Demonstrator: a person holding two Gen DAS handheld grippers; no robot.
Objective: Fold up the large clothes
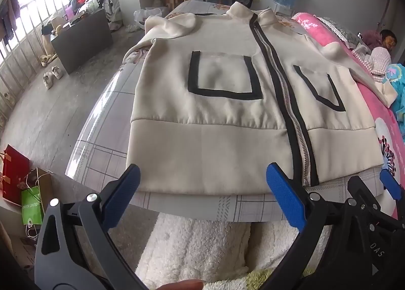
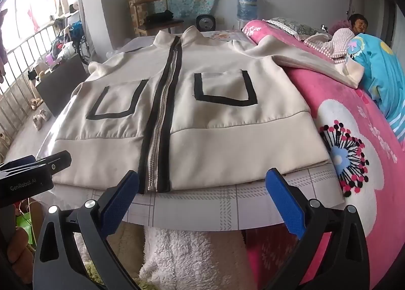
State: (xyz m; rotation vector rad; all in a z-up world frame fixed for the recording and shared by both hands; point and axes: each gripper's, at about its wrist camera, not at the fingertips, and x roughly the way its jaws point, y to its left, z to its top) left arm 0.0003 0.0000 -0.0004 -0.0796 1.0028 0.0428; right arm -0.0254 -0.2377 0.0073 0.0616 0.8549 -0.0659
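A cream zip-up jacket (image 1: 215,102) with black-trimmed pockets and a black zipper band lies flat, front up, on a checked table (image 1: 101,153), its hem toward me. My left gripper (image 1: 202,188) hangs open just short of the hem's left half, with nothing between its blue pads (image 1: 283,196). In the right wrist view the same jacket (image 2: 202,118) fills the middle, and my right gripper (image 2: 202,191) stands open over the table edge (image 2: 202,209) below the zipper's end. The jacket's right sleeve (image 2: 316,64) drapes onto a pink blanket.
A bed with a pink flowered blanket (image 2: 354,150) adjoins the table's right side; a person (image 2: 354,29) lies at its far end. A white fluffy cloth (image 1: 197,247) hangs below the table's near edge. Left on the floor are paper bags (image 1: 22,188), shoes (image 1: 53,76) and a dark cabinet (image 1: 81,39).
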